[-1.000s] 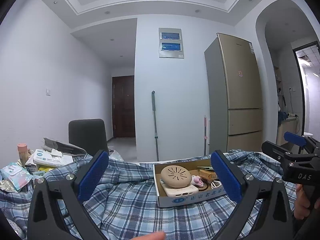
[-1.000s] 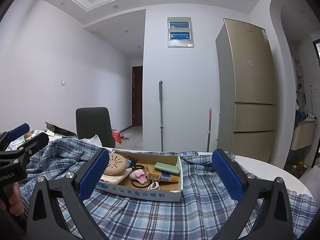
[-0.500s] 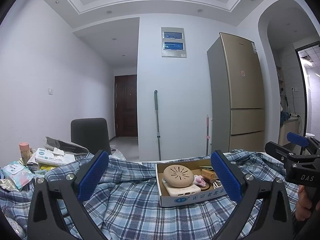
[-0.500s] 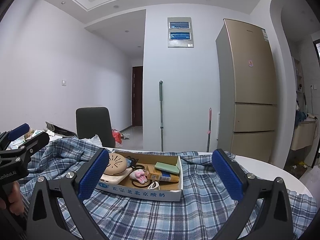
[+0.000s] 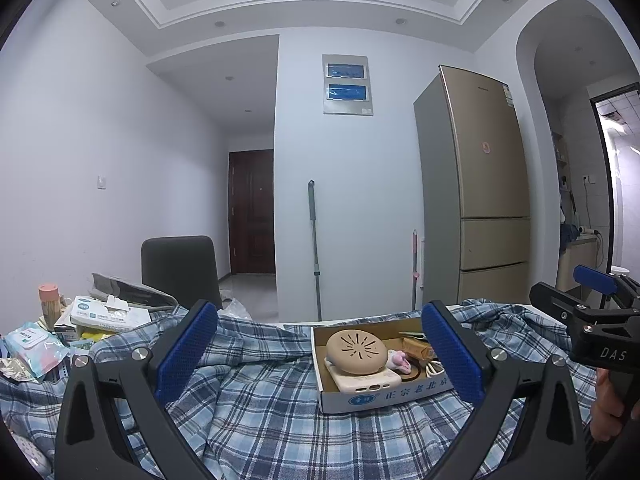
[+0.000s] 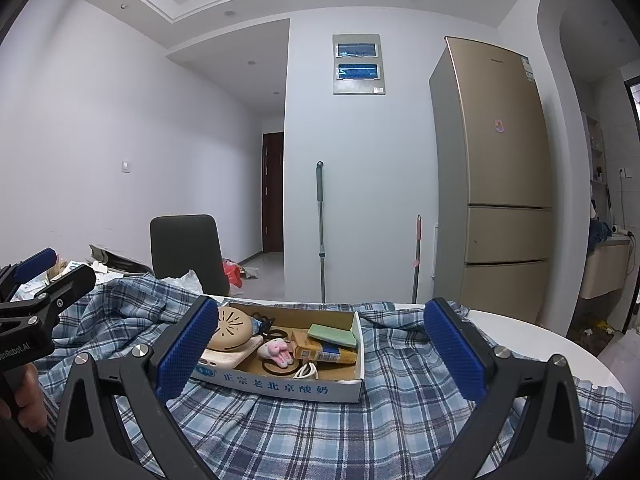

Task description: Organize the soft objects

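Note:
A blue plaid shirt [image 5: 272,408] [image 6: 400,412] lies spread and rumpled over the table. On it sits a shallow cardboard box [image 5: 384,394] [image 6: 280,386] holding a beige round disc [image 5: 357,351] [image 6: 230,334], a small pink plush [image 5: 400,361] [image 6: 276,352], a green sponge [image 6: 332,334] and other small items. My left gripper [image 5: 318,352] is open above the shirt, with nothing between its blue pads. My right gripper [image 6: 320,354] is open too, facing the box from nearby. Each gripper shows at the edge of the other's view.
Tissue packs [image 5: 100,312], wipes [image 5: 32,346] and a pink-capped bottle [image 5: 50,304] crowd the table's left end. A dark chair [image 5: 180,268] stands behind the table. The bare white tabletop [image 6: 540,344] shows at right. A fridge [image 6: 496,184] and mop handles [image 6: 320,236] stand by the wall.
The left wrist view has shifted a little, so the box sits slightly further right and lower in it. A fingertip at that view's bottom edge is gone. The right gripper has stayed still.

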The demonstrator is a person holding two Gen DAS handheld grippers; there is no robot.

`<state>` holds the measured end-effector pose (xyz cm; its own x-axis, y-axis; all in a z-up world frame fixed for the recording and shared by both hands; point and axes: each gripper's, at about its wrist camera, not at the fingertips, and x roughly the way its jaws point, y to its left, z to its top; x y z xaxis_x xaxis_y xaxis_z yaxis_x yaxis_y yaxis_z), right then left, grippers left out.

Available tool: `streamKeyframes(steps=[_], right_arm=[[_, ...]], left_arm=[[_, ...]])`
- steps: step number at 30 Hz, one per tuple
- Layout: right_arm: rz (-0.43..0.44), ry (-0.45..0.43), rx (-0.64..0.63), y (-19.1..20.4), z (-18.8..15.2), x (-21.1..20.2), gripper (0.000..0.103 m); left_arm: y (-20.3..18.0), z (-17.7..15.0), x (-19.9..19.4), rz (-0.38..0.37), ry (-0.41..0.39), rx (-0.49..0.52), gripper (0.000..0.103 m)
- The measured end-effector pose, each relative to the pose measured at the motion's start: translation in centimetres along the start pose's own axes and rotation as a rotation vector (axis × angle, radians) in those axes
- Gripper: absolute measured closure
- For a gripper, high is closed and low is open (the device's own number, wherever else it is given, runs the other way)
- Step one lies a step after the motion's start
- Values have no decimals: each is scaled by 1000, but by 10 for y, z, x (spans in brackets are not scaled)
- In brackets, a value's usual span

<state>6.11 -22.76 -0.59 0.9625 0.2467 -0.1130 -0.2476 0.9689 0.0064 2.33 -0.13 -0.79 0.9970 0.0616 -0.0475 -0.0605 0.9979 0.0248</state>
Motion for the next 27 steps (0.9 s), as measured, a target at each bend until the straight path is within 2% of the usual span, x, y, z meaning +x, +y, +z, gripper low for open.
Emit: streamKeyframes(steps=[27], right_arm=[[-10, 4, 4, 0, 0, 0, 0]], left_arm=[[-4, -4, 0, -7, 0, 9, 0]])
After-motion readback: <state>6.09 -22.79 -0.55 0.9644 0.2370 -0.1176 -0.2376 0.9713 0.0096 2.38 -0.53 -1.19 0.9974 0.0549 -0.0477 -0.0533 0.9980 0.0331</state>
